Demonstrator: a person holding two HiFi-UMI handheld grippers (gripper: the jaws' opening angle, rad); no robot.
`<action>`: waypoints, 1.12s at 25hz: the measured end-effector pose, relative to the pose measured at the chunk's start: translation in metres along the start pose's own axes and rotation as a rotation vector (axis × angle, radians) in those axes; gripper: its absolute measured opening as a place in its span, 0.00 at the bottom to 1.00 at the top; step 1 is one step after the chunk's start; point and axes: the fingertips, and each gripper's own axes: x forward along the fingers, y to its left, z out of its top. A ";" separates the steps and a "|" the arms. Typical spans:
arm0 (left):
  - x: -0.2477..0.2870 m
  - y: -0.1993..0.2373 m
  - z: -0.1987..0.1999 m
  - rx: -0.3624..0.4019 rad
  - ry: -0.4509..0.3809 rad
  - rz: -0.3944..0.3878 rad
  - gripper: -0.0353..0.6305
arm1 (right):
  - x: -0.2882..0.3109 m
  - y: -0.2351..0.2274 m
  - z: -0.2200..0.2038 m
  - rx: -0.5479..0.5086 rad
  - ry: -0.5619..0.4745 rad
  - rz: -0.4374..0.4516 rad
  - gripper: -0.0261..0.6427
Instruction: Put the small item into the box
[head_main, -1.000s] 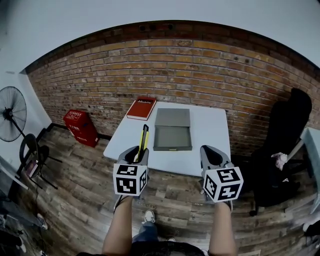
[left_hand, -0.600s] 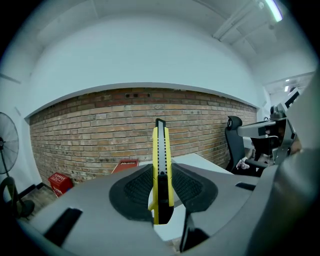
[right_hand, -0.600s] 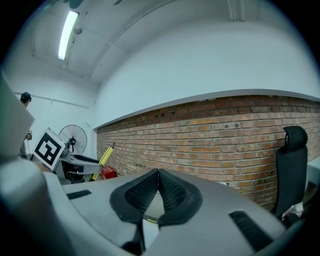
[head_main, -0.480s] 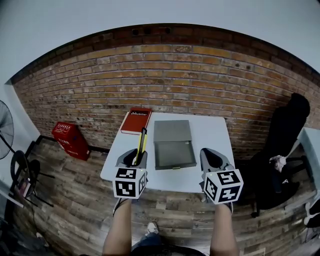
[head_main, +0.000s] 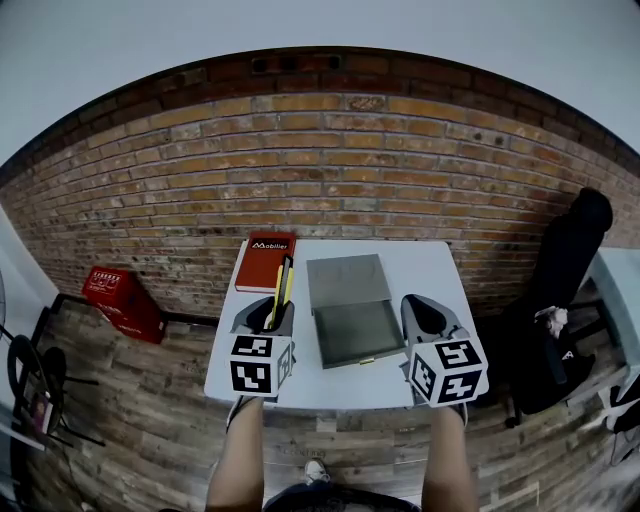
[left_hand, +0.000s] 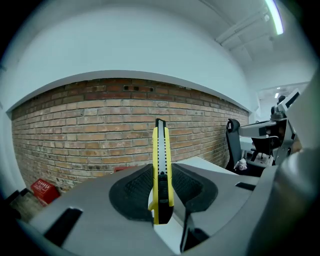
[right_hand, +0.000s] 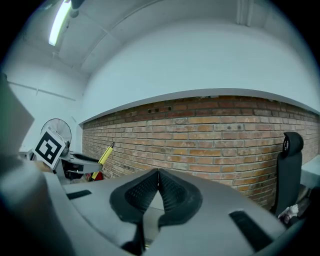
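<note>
A yellow utility knife (head_main: 283, 285) stands upright between the pads of my left gripper (head_main: 265, 318), which is shut on it; the left gripper view shows the knife (left_hand: 160, 145) clamped in the middle of the gripper (left_hand: 161, 172). The grey box (head_main: 352, 333) lies open on the white table (head_main: 425, 265), its lid (head_main: 344, 274) folded back toward the wall. My left gripper hangs over the table's front left part, left of the box. My right gripper (head_main: 425, 318) hangs to the box's right, and in its own view the gripper (right_hand: 157, 171) is shut on nothing.
A red book (head_main: 265, 248) lies at the table's back left corner. A brick wall (head_main: 330, 160) stands behind the table. A red crate (head_main: 118, 300) sits on the wooden floor to the left, and a black office chair (head_main: 565, 270) with a desk beyond stands to the right.
Both grippers have come forward from over the floor to over the table's front edge. The table and box now sit closer, and the fan at the left has left the view.
</note>
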 end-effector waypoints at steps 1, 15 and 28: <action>0.004 0.004 0.001 0.001 0.000 -0.008 0.25 | 0.005 0.001 0.002 0.000 0.001 -0.008 0.07; 0.041 0.029 0.005 0.018 0.005 -0.093 0.25 | 0.035 0.006 0.005 0.010 0.008 -0.083 0.07; 0.063 0.016 0.011 0.043 0.008 -0.068 0.25 | 0.049 -0.023 0.007 0.017 -0.020 -0.063 0.07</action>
